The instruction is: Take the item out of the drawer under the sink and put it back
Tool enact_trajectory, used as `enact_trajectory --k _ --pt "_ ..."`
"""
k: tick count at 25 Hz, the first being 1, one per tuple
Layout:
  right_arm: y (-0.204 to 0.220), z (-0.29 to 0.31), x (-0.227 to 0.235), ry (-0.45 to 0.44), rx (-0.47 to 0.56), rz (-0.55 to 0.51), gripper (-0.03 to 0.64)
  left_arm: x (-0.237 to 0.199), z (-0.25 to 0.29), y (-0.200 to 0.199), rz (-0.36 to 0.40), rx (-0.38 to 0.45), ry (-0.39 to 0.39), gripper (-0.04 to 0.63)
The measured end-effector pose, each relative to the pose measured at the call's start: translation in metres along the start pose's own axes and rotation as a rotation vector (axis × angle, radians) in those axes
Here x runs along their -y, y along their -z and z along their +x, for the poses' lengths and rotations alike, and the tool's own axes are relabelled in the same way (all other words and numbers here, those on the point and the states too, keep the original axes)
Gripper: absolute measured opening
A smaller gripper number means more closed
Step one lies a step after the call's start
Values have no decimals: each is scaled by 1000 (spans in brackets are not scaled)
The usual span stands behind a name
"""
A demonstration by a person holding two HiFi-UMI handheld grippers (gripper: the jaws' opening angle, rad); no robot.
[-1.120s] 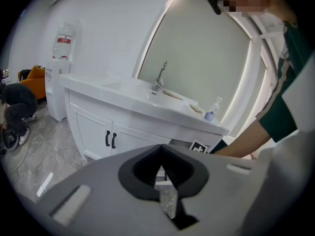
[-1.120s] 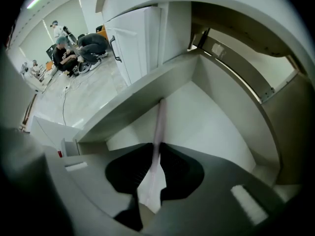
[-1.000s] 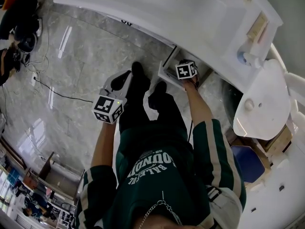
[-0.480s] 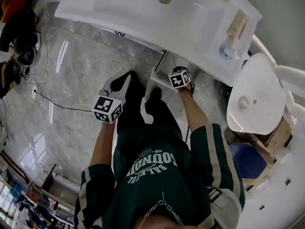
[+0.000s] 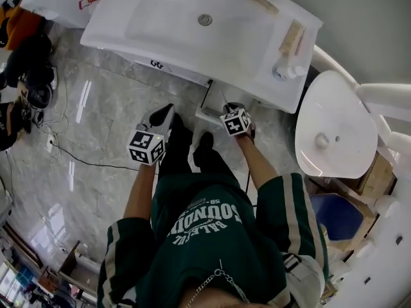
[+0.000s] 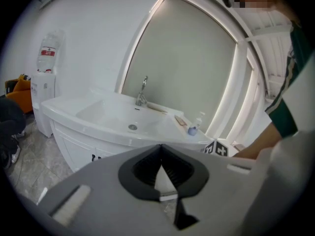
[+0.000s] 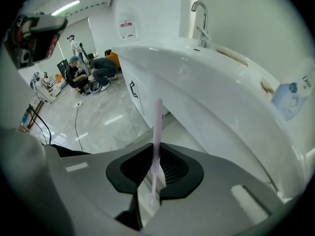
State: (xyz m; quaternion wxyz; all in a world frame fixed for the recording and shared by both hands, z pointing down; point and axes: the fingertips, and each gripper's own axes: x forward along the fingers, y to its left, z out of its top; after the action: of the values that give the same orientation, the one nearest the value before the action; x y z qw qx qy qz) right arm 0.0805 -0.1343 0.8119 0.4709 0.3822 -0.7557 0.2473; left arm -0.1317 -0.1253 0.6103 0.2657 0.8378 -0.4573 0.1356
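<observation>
My right gripper (image 7: 156, 154) is shut on a thin pale pink stick (image 7: 157, 127) that points straight up out of its jaws toward the underside of the white sink (image 7: 211, 87). From above, this gripper (image 5: 232, 110) hovers at the open white drawer (image 5: 209, 104) under the sink's (image 5: 192, 34) right part; the stick is too thin to make out there. My left gripper (image 5: 163, 114) hangs over the marble floor, left of the drawer and in front of the cabinet. Its jaws (image 6: 160, 163) are shut with nothing between them.
A white toilet (image 5: 334, 130) stands close on the right, with a blue box (image 5: 335, 215) beside it. A soap bottle (image 5: 283, 71) sits on the sink's right corner. A black cable (image 5: 83, 153) crosses the floor at left. People crouch far off (image 7: 88, 73).
The head view has swung so more of the sink and the toilet show. My right gripper has drawn slightly back from the drawer, still holding the stick. The left gripper has barely moved.
</observation>
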Motion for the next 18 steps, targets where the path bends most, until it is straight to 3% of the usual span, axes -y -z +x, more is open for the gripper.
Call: enact_trajectory --k 11,18 --pt "-70 -101 9 3 262 74 51 26 1 -45 74 59 27 49" --pt "-134 -188 49 78 472 81 51 40 -2 -97 164 130 44 49"
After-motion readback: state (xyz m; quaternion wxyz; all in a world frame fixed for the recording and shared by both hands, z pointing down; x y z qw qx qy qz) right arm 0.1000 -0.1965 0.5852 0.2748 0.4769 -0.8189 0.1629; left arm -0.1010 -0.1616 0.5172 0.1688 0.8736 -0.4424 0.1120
